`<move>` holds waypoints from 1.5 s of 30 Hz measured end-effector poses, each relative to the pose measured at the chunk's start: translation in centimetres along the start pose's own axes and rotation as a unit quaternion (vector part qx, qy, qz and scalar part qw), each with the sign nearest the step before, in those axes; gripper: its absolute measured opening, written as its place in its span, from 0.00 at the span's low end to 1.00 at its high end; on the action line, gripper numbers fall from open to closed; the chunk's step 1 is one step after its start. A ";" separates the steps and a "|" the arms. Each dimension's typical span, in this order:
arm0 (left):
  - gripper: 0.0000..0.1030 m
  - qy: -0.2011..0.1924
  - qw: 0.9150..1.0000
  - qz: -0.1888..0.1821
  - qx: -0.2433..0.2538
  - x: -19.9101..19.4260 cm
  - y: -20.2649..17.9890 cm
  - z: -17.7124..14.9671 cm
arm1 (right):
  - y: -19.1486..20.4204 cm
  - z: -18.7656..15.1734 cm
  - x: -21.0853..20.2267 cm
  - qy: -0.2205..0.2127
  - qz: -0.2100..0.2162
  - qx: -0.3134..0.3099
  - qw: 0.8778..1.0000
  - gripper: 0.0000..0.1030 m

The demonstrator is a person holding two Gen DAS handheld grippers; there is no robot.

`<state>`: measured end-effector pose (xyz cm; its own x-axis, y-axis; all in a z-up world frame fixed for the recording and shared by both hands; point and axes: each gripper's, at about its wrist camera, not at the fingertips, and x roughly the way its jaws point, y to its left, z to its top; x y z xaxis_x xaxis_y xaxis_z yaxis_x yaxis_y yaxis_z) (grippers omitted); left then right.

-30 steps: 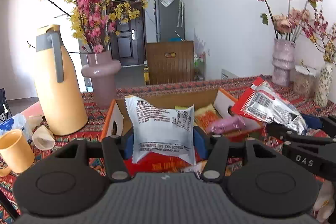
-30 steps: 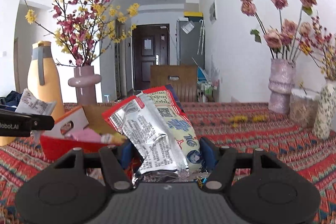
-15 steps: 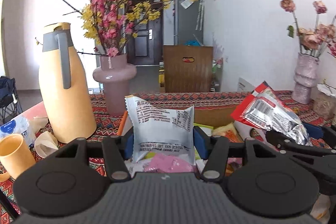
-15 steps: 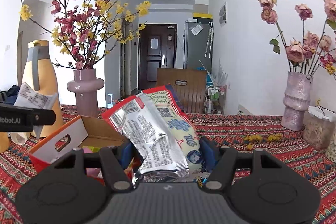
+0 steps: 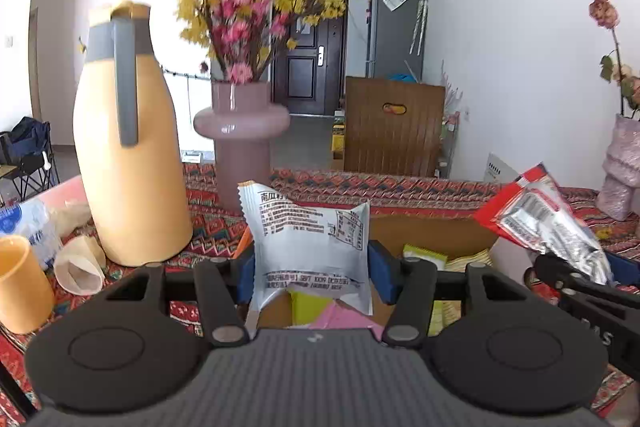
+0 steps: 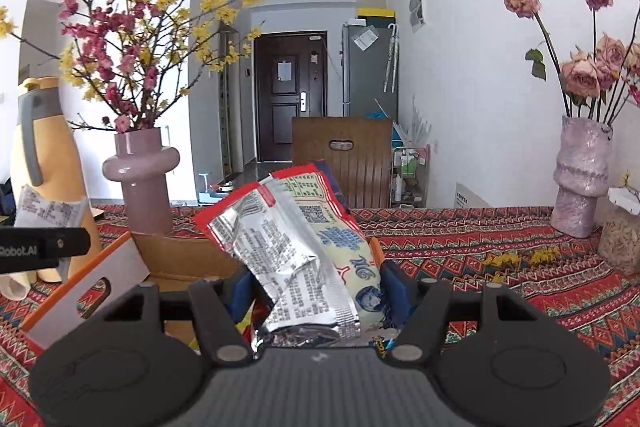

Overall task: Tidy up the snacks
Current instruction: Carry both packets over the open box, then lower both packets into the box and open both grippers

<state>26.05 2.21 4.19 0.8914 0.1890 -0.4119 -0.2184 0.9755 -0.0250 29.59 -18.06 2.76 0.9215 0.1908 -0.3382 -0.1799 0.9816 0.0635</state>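
Note:
My left gripper [image 5: 312, 273] is shut on a white snack packet [image 5: 312, 243] with black print, held over the open cardboard box [image 5: 432, 231]. Yellow and pink snack packs [image 5: 320, 311] lie inside the box. My right gripper [image 6: 316, 291] is shut on a red and silver snack bag [image 6: 288, 247] with a pale printed bag behind it, just above the box [image 6: 176, 259]. The right gripper with its bag shows at the right of the left wrist view [image 5: 548, 223]. The left gripper with its white packet shows at the left of the right wrist view [image 6: 44, 247].
A tall yellow jug [image 5: 124, 155] and a pink vase of blossoms [image 5: 240, 147] stand behind the box on the patterned cloth [image 6: 480, 251]. A yellow cup [image 5: 20, 283] and paper cups [image 5: 80, 263] sit at far left. A vase of dried roses [image 6: 580, 179] and a jar [image 6: 620, 235] stand at right.
Both grippers have moved forward over the box with their packets still held. The box now lies close under the fingers in both views.

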 end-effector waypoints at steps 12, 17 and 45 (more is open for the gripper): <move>0.55 0.009 1.000 -0.003 0.000 1.3 0.3 -1.9 | 0.2 -2.0 0.9 0.013 0.010 -0.001 1.000 0.63; 0.57 0.002 1.000 0.009 0.007 1.5 0.1 -2.1 | 0.2 -2.2 0.8 0.016 0.008 -0.002 1.000 0.63; 1.00 -0.006 0.999 0.034 -0.026 1.2 0.8 -2.7 | -1.4 -2.8 0.6 0.020 -0.008 0.052 0.998 0.99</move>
<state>25.91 2.97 1.19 0.8783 0.2556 -0.4040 -0.2980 0.9535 -0.0446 29.41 -19.38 -0.18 0.9091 0.1775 -0.3770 -0.1275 0.9798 0.1540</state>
